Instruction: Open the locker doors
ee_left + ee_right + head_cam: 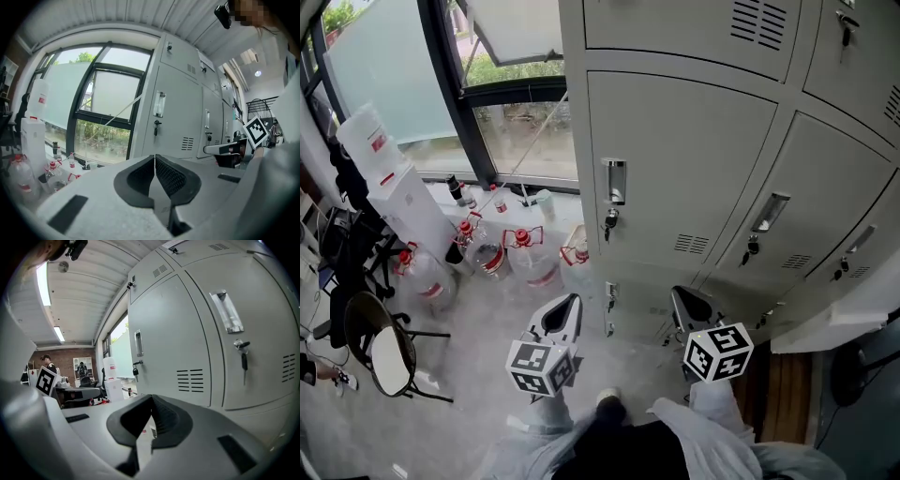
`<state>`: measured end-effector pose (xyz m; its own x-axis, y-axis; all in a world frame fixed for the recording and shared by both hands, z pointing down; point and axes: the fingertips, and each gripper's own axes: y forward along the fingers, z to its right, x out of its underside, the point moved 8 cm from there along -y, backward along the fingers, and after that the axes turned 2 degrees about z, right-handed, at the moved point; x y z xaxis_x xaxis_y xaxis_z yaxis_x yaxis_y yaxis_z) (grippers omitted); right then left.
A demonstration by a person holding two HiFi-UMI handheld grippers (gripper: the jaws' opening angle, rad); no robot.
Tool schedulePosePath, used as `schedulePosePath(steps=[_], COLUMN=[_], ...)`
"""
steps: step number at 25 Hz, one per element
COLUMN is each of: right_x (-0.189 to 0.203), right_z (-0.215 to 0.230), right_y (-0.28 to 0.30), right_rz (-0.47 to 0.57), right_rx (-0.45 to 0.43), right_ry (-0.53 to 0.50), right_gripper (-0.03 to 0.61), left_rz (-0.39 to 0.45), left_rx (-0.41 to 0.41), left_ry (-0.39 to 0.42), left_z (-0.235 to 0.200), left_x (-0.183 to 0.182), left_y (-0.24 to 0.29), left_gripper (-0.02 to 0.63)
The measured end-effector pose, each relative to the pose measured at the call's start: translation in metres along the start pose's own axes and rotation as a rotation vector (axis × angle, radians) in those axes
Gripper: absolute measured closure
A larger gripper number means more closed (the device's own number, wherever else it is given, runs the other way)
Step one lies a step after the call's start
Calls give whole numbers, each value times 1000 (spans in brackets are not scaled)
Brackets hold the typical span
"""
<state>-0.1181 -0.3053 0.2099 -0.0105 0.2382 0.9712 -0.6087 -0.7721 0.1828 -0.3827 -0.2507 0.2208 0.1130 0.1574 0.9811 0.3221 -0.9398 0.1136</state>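
Locker doors (675,159) fill the top and right of the head view in grey rows. The ones near the person look shut. The closest door is straight ahead of the person, next to a big window (520,131). Water bottles (502,253) sit on the floor under the window, off to the left.

The left gripper (565,317) and the right gripper (687,309) are both held low in front of the lockers. Neither one touches a door. Each has its two jaws pressed together with nothing between them.

The closest door has a shiny handle (615,181). Just under it a small key (608,222) hangs in the lock.

I think the step now is getting to that door. To do it well, one gripper should open its jaws first. Then it should close them on the handle and pull straight out, slowly. The key may need a turn before that. From here it is hard to tell if the door is locked.
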Motion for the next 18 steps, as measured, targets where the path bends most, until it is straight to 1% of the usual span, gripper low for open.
schedulePosePath(steps=[8, 14, 18], right_x=[-13, -27, -43], right_z=[-11, -18, -26], right_y=[44, 62, 73], right_rz=[43, 87, 118], right_rx=[23, 28, 28], right_ry=[1, -22, -41], right_gripper=[578, 578, 578], left_rz=[7, 21, 37], left_rx=[27, 52, 44], left_ry=[12, 41, 42], left_z=[-47, -65, -74], left_x=[-10, -17, -22], left_y=[25, 39, 40], left_gripper=[598, 598, 598])
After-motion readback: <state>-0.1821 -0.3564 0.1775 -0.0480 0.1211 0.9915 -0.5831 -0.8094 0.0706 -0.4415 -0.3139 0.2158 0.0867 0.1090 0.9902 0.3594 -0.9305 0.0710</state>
